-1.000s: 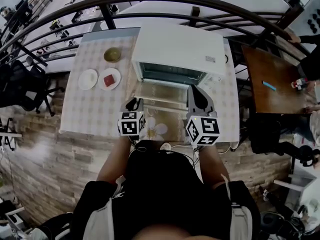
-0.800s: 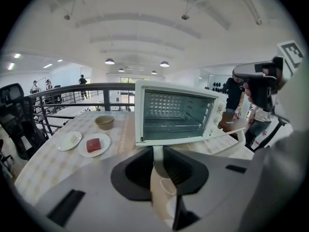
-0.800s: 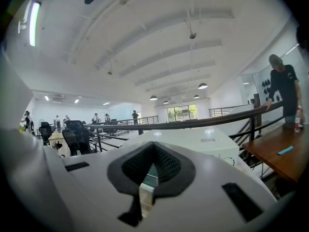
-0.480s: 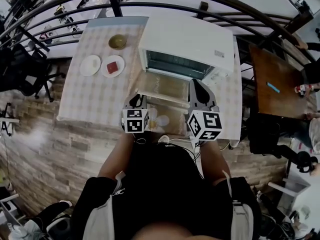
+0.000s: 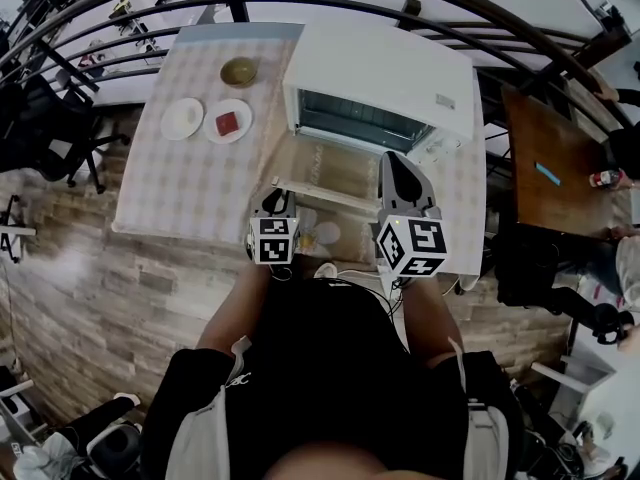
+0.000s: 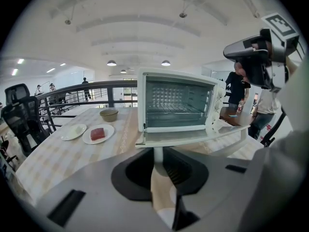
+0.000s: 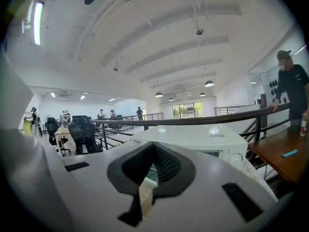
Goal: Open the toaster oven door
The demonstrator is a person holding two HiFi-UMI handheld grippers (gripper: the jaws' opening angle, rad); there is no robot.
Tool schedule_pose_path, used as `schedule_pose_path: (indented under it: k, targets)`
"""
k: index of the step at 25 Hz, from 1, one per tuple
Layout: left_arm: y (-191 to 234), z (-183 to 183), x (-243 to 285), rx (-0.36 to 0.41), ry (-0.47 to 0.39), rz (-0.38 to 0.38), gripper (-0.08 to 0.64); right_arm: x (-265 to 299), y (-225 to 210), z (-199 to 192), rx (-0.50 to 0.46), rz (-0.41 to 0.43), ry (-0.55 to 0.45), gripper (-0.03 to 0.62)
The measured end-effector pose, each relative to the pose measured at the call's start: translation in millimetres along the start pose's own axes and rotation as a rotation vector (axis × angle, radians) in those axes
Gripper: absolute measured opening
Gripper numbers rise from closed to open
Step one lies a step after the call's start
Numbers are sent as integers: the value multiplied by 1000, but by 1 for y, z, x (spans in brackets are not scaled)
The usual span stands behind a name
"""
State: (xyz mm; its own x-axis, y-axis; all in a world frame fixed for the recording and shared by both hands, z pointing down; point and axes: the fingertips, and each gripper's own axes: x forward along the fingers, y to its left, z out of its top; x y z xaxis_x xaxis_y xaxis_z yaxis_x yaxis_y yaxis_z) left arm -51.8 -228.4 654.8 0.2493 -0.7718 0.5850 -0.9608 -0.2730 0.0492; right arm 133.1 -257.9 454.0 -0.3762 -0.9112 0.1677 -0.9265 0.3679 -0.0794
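The white toaster oven (image 5: pixel 380 78) stands on the checked table (image 5: pixel 170 188) with its glass door (image 5: pixel 330 168) folded down flat and the rack inside showing (image 6: pixel 174 100). My left gripper (image 5: pixel 272 202) is at the door's front left corner. In the left gripper view the white post of the door handle (image 6: pixel 157 157) stands between the tips of my left gripper (image 6: pixel 158 170), and the pads sit close against it. My right gripper (image 5: pixel 392 160) hovers over the door's right side, tilted up, tips together and holding nothing (image 7: pixel 149 178).
Left of the oven lie a white plate (image 5: pixel 183 118), a plate with a red slice (image 5: pixel 229 121) and a small bowl (image 5: pixel 239 71). A dark railing (image 5: pixel 120 38) curves behind the table. A wooden table (image 5: pixel 560 168) stands to the right, with people nearby.
The head view has drifted, so the table sits higher and further right in it. Both grippers stay where they were at the door, which lies open throughout.
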Motion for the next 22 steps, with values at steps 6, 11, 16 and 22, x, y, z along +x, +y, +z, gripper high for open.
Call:
schedule_pose_path:
  k: [6, 11, 16, 22]
  targets:
    - [2, -14, 2, 23, 9, 12, 72, -5, 0, -7, -5, -4, 13, 3]
    - [2, -29, 5, 19, 35, 16, 72, -9, 0, -9, -11, -8, 21, 3]
    - [4, -48, 11, 11, 63, 29, 72, -12, -3, -13, -15, -18, 35, 3]
    - [3, -71, 21, 8, 107, 36, 72, -13, -7, -14, -23, -23, 37, 3]
